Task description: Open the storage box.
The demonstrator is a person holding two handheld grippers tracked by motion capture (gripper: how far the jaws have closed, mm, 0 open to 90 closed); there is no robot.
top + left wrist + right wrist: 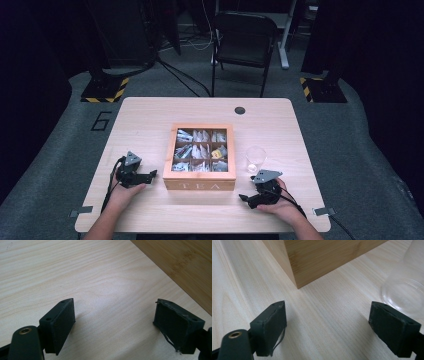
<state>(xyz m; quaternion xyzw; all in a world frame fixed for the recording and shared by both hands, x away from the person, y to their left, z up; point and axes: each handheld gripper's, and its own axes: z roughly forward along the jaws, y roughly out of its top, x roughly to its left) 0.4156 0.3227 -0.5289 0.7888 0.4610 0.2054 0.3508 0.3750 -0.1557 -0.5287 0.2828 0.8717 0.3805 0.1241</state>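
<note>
Black tongs (153,174), a tan wooden tea box (199,184), a clear glass (255,159), a pale woodgrain table (150,115).

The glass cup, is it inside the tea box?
No, the glass cup stands on the table just to the right of the tea box.

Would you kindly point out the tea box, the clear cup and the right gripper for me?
tea box (199,185): high view, front wall with the lettering.
clear cup (255,158): high view, its transparent side.
right gripper (245,199): high view, between its open jaws.
</note>
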